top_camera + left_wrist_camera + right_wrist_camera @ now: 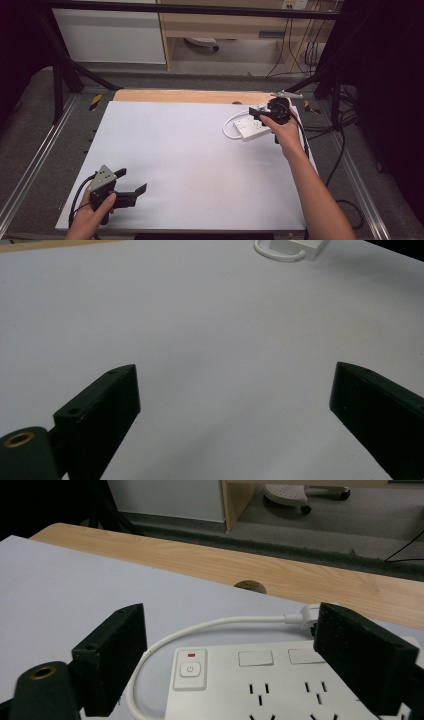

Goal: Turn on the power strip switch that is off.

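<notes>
Right gripper (230, 655) over power strip (280, 685), cord (200, 627) alongside

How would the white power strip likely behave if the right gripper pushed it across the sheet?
The power strip looks stiff and flat, so it would probably slide, not tip. Its looped white cord seems floppy and may drag or swing it. The smooth casing could slip between gripper pads.

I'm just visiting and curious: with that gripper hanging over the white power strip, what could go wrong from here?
1. The right gripper has open jaws over the power strip; a dip could bump its power button.
2. The white cable loops beside the strip, so a jaw might snag it and drag the strip.
3. The strip sits near the white board's far right corner and might be nudged off it.
</notes>
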